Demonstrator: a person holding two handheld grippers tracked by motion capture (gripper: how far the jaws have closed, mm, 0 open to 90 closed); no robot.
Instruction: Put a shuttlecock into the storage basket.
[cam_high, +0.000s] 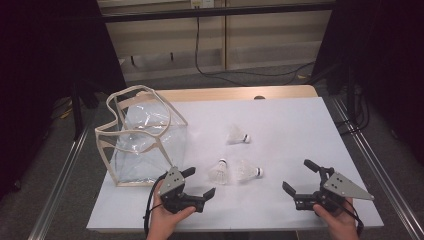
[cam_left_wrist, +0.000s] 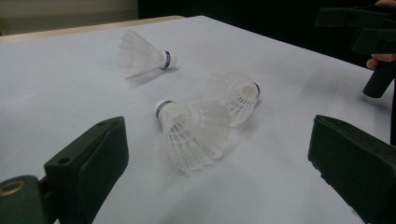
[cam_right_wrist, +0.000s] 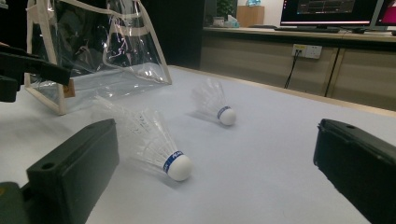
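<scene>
bag (cam_high: 145, 142): clear, cream-trimmed, upright at worktop (cam_high: 300, 130) left | shuttlecocks: three white, feathered, blue-banded, lying mid-worktop; near pair (cam_high: 219, 171) (cam_high: 248, 171) side by side, third (cam_high: 237, 135) farther back | left gripper (cam_high: 200, 184): jaws wide apart, empty, near shuttlecock just ahead | right gripper (cam_high: 299, 176): jaws wide apart, empty, shuttlecocks beyond

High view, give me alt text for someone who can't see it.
Two open grippers, left gripper and right gripper, flank three white shuttlecocks lying on a white table; a clear bag stands at the left.
</scene>
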